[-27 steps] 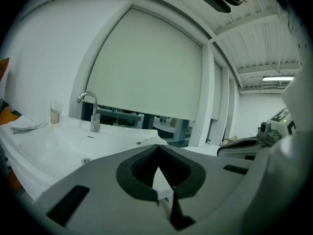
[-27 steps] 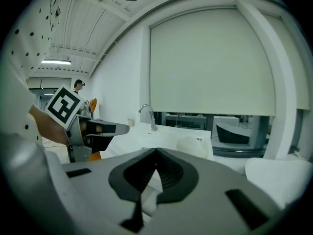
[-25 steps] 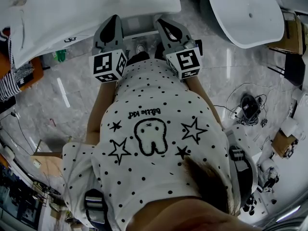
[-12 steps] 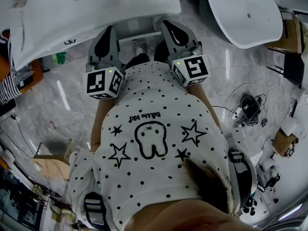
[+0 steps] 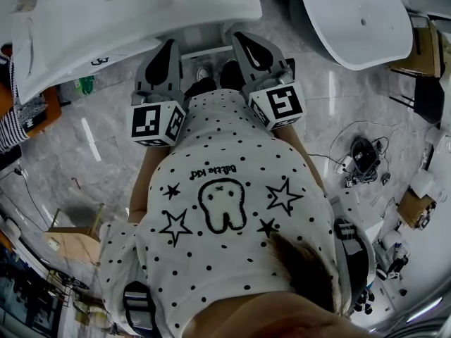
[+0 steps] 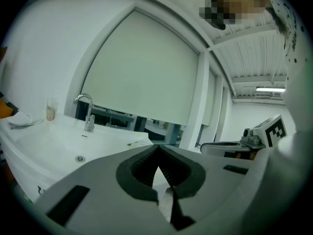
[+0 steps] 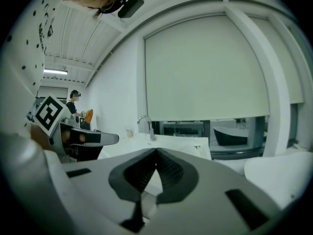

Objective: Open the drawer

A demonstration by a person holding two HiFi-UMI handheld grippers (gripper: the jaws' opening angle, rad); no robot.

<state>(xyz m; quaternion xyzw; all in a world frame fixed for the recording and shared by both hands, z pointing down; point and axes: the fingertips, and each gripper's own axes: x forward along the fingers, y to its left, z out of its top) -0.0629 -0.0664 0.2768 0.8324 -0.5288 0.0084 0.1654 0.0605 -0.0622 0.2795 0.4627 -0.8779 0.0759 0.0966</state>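
A white washbasin (image 5: 106,20) fills the upper left of the head view; below its front edge only a narrow white strip of the cabinet (image 5: 206,51) shows, and I cannot make out a drawer front or handle. My left gripper (image 5: 168,46) and right gripper (image 5: 237,36) are held side by side in front of the body, pointing toward that edge. Both are shut with nothing between the jaws. In the left gripper view the left gripper (image 6: 158,151) looks over the basin (image 6: 63,141) and its tap (image 6: 88,112). The right gripper (image 7: 156,153) sees the same tap (image 7: 145,126).
A white bathtub (image 5: 359,20) stands at the upper right on the marble floor (image 5: 106,146). Cables and a small device (image 5: 363,157) lie at the right, a cardboard box (image 5: 74,234) at the lower left. A person's striped sleeve (image 5: 14,122) is at the left edge.
Both grippers have risen a little toward the head camera. Their marker cubes look larger and sit lower in the picture. The jaws stayed shut.
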